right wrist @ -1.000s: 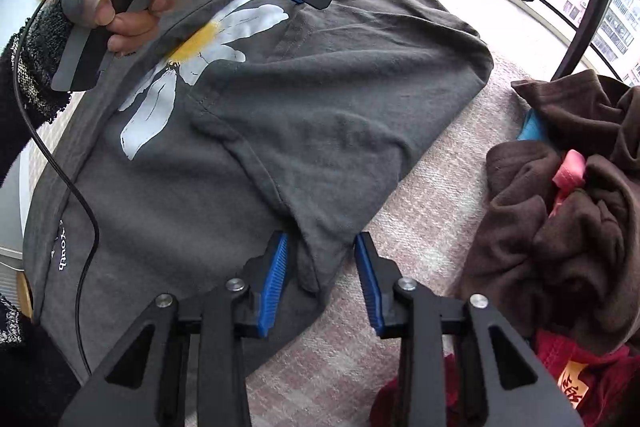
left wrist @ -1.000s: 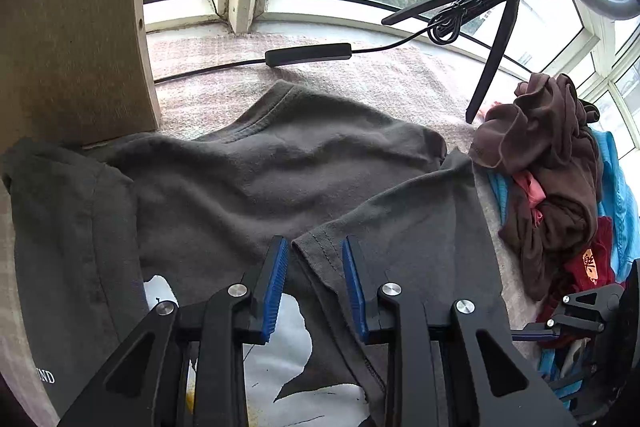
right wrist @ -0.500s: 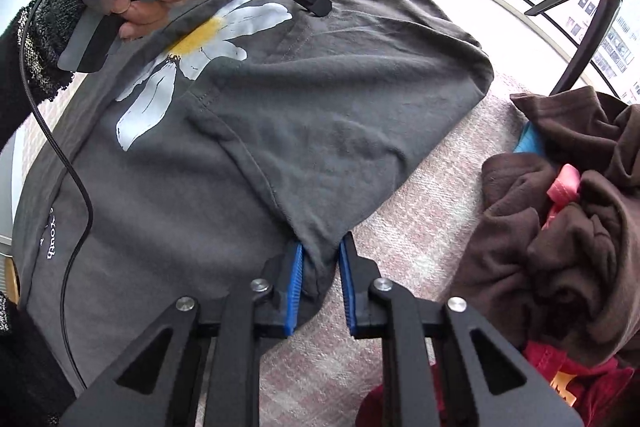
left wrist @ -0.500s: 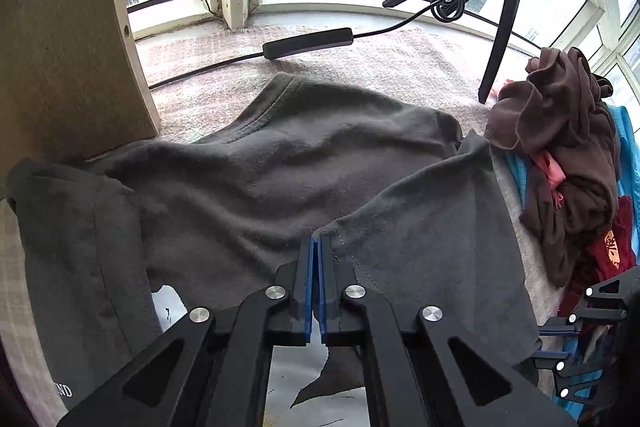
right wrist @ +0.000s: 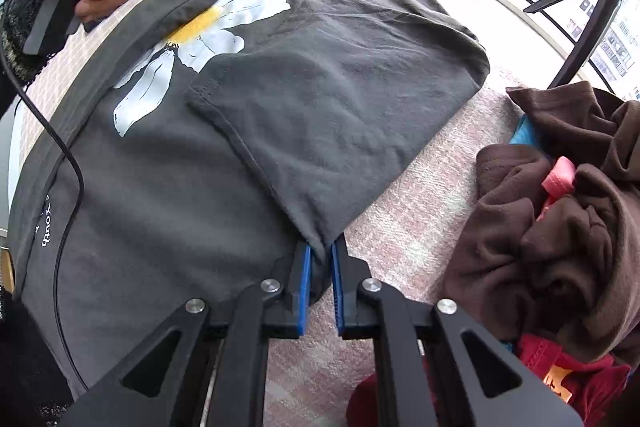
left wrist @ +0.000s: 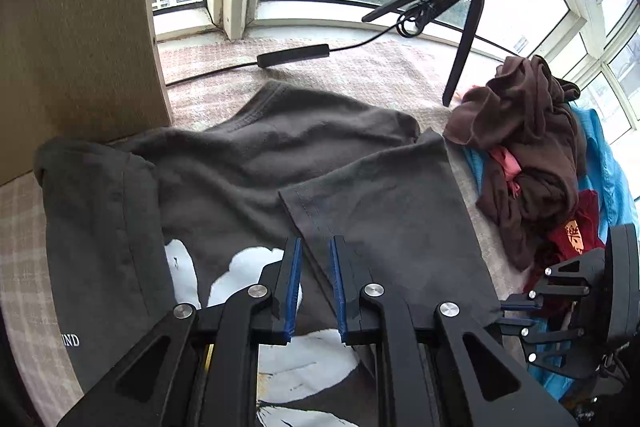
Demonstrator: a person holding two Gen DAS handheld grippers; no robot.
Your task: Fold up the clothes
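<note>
The right gripper (right wrist: 319, 259) clenched the folded edge of a gray daisy T-shirt (right wrist: 328, 99); the left gripper's (left wrist: 314, 259) jaws, just reopened, stood released above it.

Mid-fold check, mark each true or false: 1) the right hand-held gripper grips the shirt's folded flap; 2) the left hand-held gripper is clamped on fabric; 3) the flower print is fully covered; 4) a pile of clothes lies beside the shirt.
1) True: the right hand-held gripper pinches the lower corner of the folded flap of the dark grey cotton T-shirt.
2) False: the left hand-held gripper stands open over the flap's hem, its jaws having just been opening.
3) False: the white daisy print with its yellow centre shows partly beside the flap.
4) True: the heap of brown, red and blue clothes lies beside the shirt.
</note>
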